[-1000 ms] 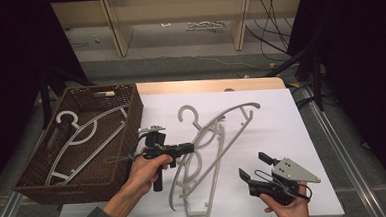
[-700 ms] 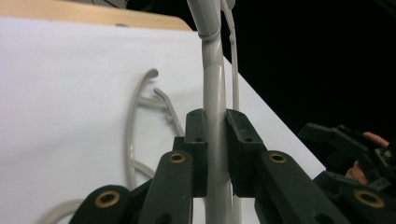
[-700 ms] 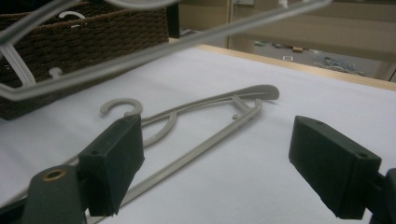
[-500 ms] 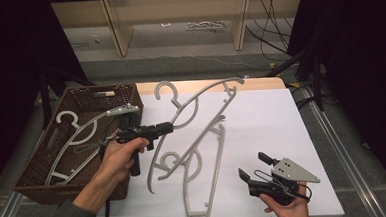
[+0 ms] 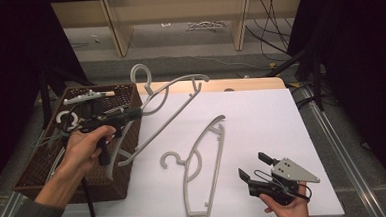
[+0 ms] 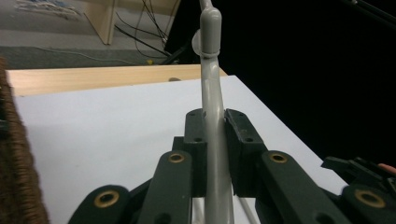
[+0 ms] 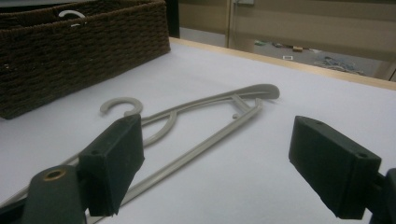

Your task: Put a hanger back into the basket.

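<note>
Up over the wicker basket (image 5: 125,99), left gripper (image 5: 131,113) clamped on a grey hanger (image 5: 170,102) jutting ahead, right gripper (image 5: 251,168) wide open, second hanger (image 5: 206,153) lying just before it.

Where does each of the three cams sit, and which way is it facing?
High view: above the near table edge, looking forward and down; both forearms, left gripper, right gripper.
Left gripper view: rides that gripper, looks along jaws shut on the held hanger across the white table.
Right gripper view: low over the table, open gripper facing the lying hanger and basket.
Shared: high and right views show basket and lying hanger.
</note>
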The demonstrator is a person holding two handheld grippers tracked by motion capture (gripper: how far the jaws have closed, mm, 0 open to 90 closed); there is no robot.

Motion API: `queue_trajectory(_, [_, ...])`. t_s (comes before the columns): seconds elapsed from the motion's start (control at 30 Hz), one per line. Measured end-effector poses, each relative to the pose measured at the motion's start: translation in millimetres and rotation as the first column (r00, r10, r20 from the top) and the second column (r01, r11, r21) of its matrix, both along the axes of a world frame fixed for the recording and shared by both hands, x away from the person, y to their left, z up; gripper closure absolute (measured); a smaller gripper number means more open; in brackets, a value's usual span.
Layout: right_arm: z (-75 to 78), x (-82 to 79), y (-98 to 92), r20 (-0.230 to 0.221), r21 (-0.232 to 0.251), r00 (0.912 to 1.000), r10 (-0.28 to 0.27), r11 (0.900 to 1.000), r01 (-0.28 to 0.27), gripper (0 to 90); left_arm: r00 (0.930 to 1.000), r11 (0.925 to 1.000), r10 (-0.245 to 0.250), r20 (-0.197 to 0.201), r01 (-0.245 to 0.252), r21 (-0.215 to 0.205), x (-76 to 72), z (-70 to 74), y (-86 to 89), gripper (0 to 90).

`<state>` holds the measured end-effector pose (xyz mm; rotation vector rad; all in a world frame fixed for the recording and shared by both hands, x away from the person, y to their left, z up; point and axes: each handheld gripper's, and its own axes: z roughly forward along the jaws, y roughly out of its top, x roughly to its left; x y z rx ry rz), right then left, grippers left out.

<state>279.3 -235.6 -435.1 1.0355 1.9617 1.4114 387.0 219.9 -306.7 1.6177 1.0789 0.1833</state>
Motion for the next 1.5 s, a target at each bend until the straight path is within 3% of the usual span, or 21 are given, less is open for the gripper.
queue_trajectory(0.1, [0.0,-0.2,0.2,-0.004,0.002,1.0,0.0,1.0,0.0,19.0,0.9999,0.9996,0.013,-0.01,-0.012,0.026,0.2,1.3,11.7,79.4])
queue_trajectory(0.3, [-0.2,-0.1,-0.1,-0.005,0.004,1.0,-0.002,1.0,0.002,19.0,0.9965,0.9945,0.082,0.017,-0.083,0.063,1.4,10.3,46.4,79.4])
queue_trajectory(0.43, [-1.5,0.7,1.4,0.0,0.021,1.0,0.0,1.0,0.0,19.0,0.9907,0.9877,0.134,0.024,-0.136,0.077,-0.7,11.8,72.5,79.4])
queue_trajectory(0.53, [-0.9,0.1,0.8,-0.008,0.004,0.9999,-0.006,1.0,0.006,19.0,0.9864,0.9837,0.161,0.031,-0.163,0.074,-3.4,12.0,90.2,79.4])
queue_trajectory(0.73, [-0.8,0.1,0.3,-0.015,0.006,0.9999,-0.006,1.0,0.006,19.0,0.982,0.9789,0.182,0.053,-0.186,0.086,-9.4,12.6,115.8,79.4])
queue_trajectory(1.0, [-1.5,0.8,0.1,-0.007,0.004,1.0,-0.007,1.0,0.007,19.0,0.9782,0.9729,0.196,0.07,-0.203,0.111,-17.1,7.2,140.2,79.5])
queue_trajectory(1.13, [-1.5,0.8,0.1,-0.006,0.004,1.0,-0.007,1.0,0.007,19.0,0.9762,0.9723,0.203,0.076,-0.21,0.102,-19.8,3.9,150.0,79.5])
queue_trajectory(1.3, [-1.6,1.0,-0.3,-0.007,0.002,0.9999,-0.008,1.0,0.008,19.0,0.9773,0.9723,0.198,0.075,-0.206,0.112,-21.8,0.3,157.3,79.6])
queue_trajectory(1.4, [-2.5,1.6,0.7,-0.002,0.021,1.0,-0.004,1.0,0.004,19.0,0.9809,0.9739,0.186,0.057,-0.192,0.121,-22.1,-4.0,159.8,79.8])
queue_trajectory(1.5, [-1.6,0.9,-0.4,-0.007,0.003,1.0,-0.007,1.0,0.007,19.0,0.9819,0.9711,0.185,0.039,-0.189,0.146,-21.2,-9.5,160.9,80.0])
